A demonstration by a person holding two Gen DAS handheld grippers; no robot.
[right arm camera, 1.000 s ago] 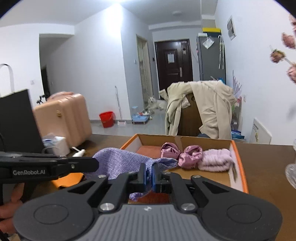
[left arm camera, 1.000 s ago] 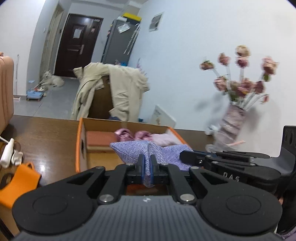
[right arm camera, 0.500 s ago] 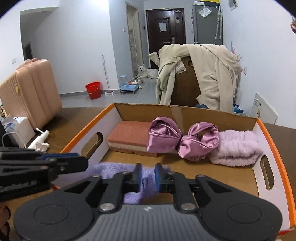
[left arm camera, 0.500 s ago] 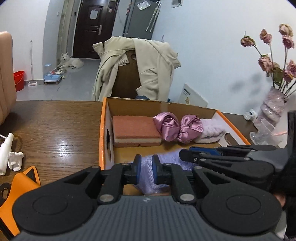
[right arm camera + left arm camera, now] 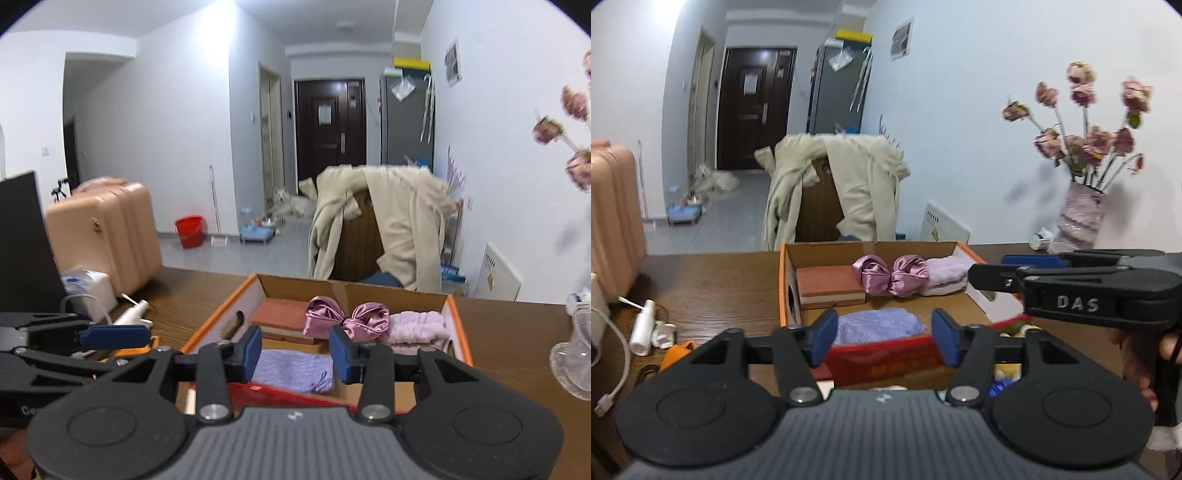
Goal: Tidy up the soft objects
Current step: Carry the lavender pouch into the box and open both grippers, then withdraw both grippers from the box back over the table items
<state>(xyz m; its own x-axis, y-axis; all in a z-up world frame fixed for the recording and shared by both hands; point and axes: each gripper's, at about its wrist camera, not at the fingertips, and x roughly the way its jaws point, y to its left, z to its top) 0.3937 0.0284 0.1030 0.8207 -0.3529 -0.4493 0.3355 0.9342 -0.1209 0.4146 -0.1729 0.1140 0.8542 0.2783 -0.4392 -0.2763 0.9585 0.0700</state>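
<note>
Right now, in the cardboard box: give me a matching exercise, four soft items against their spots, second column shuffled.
Items:
1. lavender knitted cloth
2. terracotta rectangular sponge block
3. shiny pink satin bow
4. pale pink fluffy towel roll

Places:
A. back row, middle
B. front of box, nearest the tools
C. back row, right end
D. back row, left end

Pairs: 1-B, 2-D, 3-A, 4-C

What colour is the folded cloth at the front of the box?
Lavender purple; the cloth shows best in the left wrist view.
</note>
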